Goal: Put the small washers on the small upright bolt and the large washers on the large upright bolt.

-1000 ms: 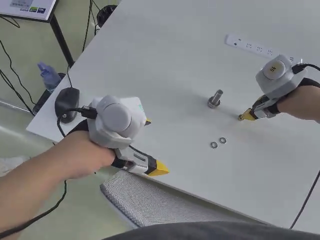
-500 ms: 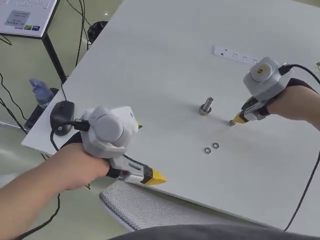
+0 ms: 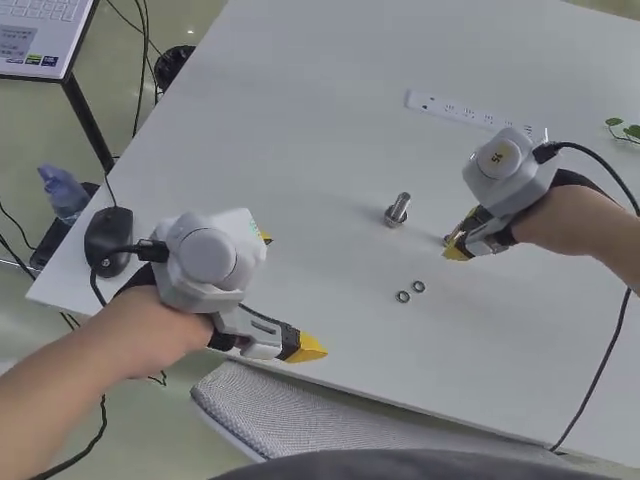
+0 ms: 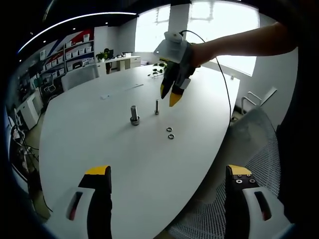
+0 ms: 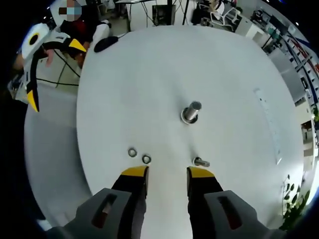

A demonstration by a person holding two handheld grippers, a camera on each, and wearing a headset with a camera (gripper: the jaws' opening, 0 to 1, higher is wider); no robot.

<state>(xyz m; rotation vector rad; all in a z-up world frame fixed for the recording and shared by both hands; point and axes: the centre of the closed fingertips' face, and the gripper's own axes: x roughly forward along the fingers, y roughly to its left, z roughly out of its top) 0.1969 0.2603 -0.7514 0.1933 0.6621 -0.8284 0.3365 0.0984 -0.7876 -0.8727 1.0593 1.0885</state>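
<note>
Right gripper (image 5: 168,173): jaws parted, nothing between them. Small bolt (image 5: 201,162) stands upright just ahead of one jaw tip. Two washers (image 5: 146,159) lie on the counter (image 5: 149,74) just ahead of the other jaw. Large bolt (image 5: 191,112) stands farther ahead. Left gripper (image 4: 168,171): jaws spread wide, empty, well short of both bolts.

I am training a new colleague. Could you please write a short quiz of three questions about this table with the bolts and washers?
1. True or false: the left gripper is holding a washer between its jaws.
2. How many loose washers lie on the table? A) one B) two C) four
3. Fill in the missing word: the jaws of the right gripper are closest to the ____ bolt.

Key: 1) False, the jaws are wide apart and empty. 2) B. 3) Small: the small bolt stands just ahead of the jaws.
</note>
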